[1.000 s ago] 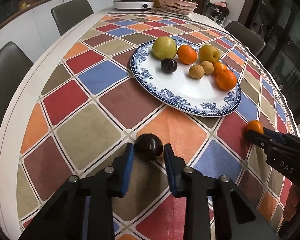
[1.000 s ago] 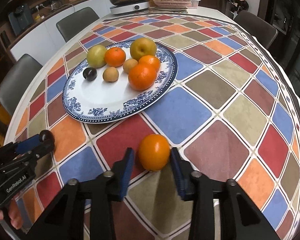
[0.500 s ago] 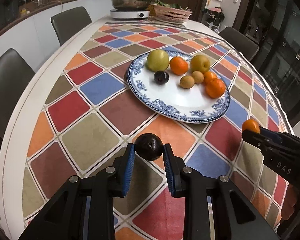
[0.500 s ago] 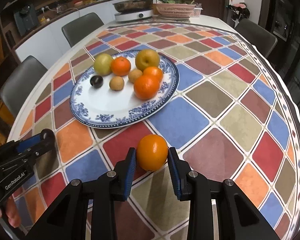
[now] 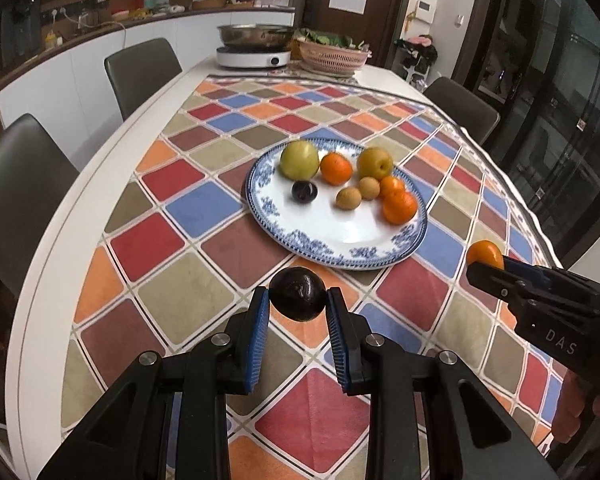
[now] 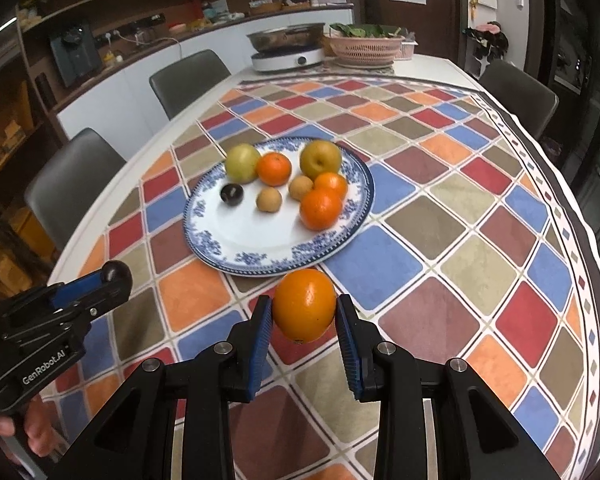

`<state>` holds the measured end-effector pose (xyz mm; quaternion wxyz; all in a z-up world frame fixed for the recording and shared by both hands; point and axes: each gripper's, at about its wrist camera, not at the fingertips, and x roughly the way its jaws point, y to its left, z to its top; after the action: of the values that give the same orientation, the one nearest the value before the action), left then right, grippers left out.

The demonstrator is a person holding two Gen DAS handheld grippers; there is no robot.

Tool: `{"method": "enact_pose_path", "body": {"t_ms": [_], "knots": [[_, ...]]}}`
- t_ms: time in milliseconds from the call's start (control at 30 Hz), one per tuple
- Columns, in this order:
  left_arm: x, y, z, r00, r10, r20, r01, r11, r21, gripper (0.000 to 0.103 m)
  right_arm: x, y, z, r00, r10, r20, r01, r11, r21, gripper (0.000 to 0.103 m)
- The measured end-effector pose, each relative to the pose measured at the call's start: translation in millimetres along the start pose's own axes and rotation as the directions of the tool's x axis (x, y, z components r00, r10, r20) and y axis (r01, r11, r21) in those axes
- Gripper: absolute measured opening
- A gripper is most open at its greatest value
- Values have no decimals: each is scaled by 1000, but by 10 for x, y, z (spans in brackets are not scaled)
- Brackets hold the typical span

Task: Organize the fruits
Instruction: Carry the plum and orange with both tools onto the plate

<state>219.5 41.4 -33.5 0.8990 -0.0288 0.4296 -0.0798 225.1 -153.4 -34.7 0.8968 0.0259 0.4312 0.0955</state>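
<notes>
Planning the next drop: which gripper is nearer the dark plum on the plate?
Left. The left gripper, holding a dark fruit, faces the plum; the right gripper, holding an orange, sits further to its right.

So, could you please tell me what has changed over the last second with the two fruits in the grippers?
Both fruits have been taken hold of and lifted. The left gripper closed on the dark plum and raised it off the tablecloth; the right gripper did the same with the orange. The plate and its eight fruits stayed put.
</notes>
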Motion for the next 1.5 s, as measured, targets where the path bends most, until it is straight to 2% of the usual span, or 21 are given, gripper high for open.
{"method": "enact_pose_path", "body": {"t_ms": [533, 1000, 1300, 1500], "knots": [[-191, -117, 235, 996, -31, 78, 28, 999, 38, 29, -293, 84, 202, 994, 54, 96, -52, 998, -26, 33], [-209, -248, 562, 989, -59, 134, 47, 995, 90, 29, -332, 122, 456, 985, 93, 145, -88, 995, -44, 33], [-93, -344, 770, 984, -87, 154, 65, 987, 147, 29, -275, 119, 683, 980, 109, 164, -99, 993, -70, 33], [104, -335, 905, 983, -110, 145, 85, 982, 168, 29, -128, 80, 843, 982, 117, 145, -106, 991, -85, 33]]}}
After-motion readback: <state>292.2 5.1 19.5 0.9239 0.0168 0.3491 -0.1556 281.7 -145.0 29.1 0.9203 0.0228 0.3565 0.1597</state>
